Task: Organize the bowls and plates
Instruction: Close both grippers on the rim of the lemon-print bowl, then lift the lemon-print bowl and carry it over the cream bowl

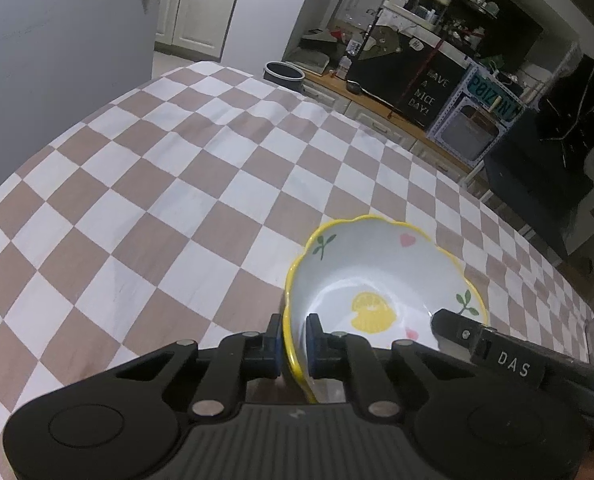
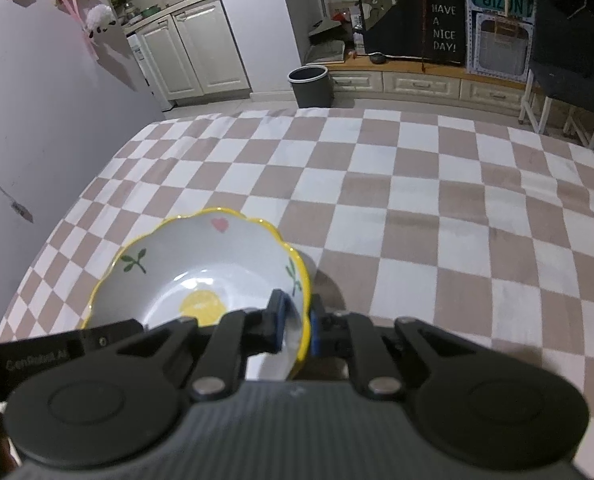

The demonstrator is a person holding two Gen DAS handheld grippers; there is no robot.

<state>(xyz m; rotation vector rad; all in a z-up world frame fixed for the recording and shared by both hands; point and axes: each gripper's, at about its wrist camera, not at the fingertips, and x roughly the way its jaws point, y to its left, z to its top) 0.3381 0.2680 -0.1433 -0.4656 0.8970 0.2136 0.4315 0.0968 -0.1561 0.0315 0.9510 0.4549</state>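
Checkered tablecloth (image 2: 417,208), grey bin (image 2: 311,86) by cream cabinets (image 2: 193,48), black sign (image 2: 444,28).

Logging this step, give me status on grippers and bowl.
Left hand-held gripper shut on bowl rim. Right hand-held gripper shut on opposite rim. Nothing in the way.

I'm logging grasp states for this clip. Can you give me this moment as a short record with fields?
object: white ceramic bowl with scalloped yellow rim and lemon print
surface: brown-and-white checked tablecloth
left gripper: shut on the bowl's rim, one pad inside, one outside
right gripper: shut on the rim at the opposite side
bowl contents: none
other dishes: none in view
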